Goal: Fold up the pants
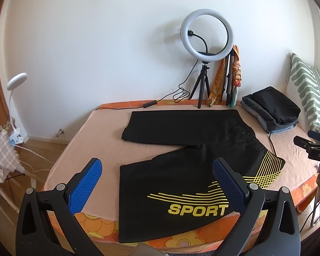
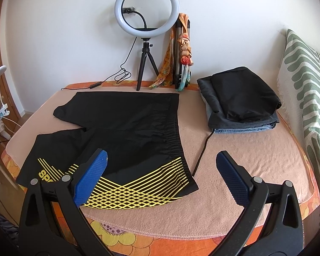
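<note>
— White wall behind, and a bed (image 2: 234,149) under a peach blanket carries everything. Why are the pants (image 2: 125,128) laid out like that?

— Spread flat, I'd judge, so a fold can start cleanly. Both legs run toward the bed's left edge, one along the far edge, the other along the near edge with its hem hanging a little over it. The waistband faces the right side, with the yellow stripes at the near corner of it.

— And the pile at the far right corner?

— A stack of folded clothes (image 2: 243,102), probably finished pieces set out of the way, near the striped pillow (image 2: 305,89). A ring light (image 2: 146,8) stands at the far edge by the wall.

— Where are the fingers?

— The left gripper (image 1: 157,183) hovers with its fingers (image 1: 86,183) wide apart, holding nothing; the near leg with the SPORT print lies between and below them. The right gripper (image 2: 161,176) is likewise spread and empty; its left finger sits over the striped waistband corner, its right finger over bare blanket.

— So no cloth is touched?

— None that I can see.
</note>
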